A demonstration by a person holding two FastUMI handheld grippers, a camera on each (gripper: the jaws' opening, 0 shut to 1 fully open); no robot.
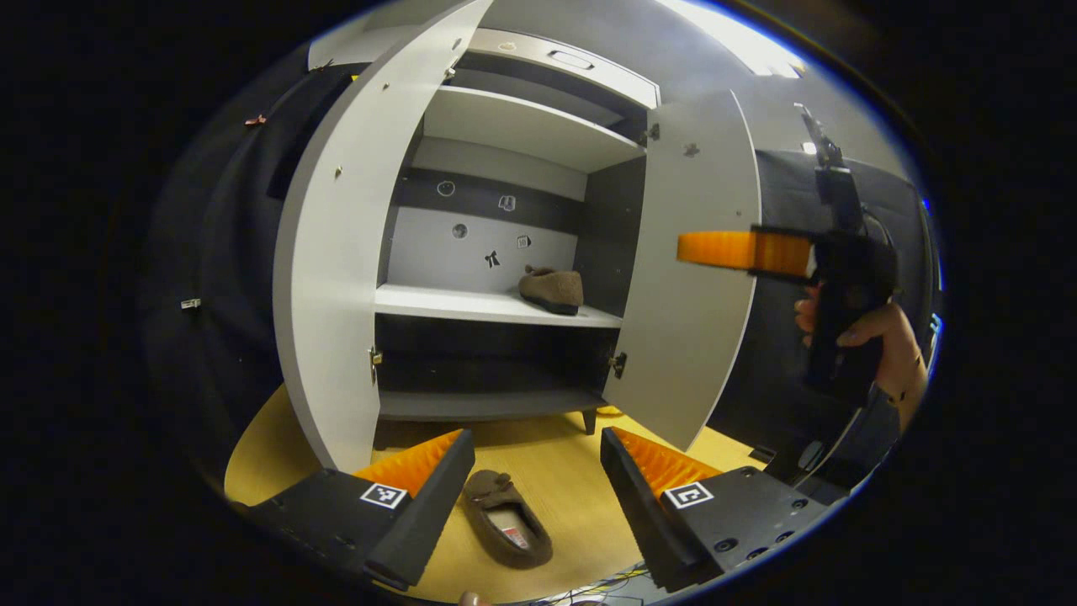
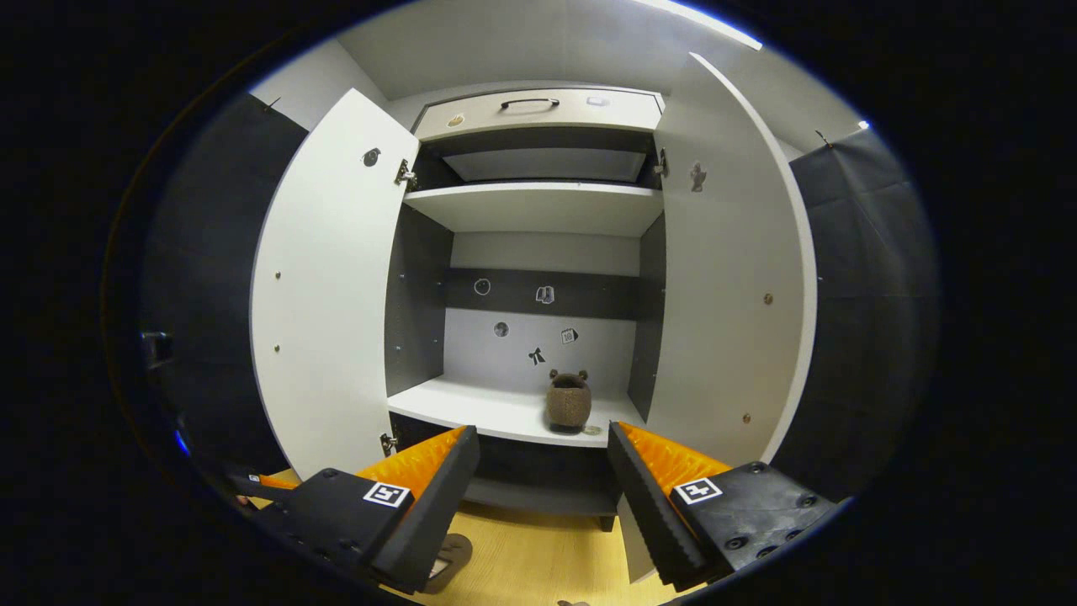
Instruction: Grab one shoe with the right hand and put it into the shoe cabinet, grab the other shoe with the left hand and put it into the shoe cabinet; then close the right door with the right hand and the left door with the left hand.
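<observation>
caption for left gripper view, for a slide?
Left gripper open above floor shoe; other shoe on cabinet shelf, both doors open.

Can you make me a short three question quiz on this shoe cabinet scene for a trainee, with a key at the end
1. True or false: one brown shoe already sits on the middle shelf of the shoe cabinet.
2. Where is the other shoe?
A. on the top shelf
B. on the floor in front of the cabinet, between the left tool fingers in its view
C. held in the right tool
3. Fill in: both cabinet doors, left door and right door, are ____.

Key:
1. true
2. B
3. open
</observation>
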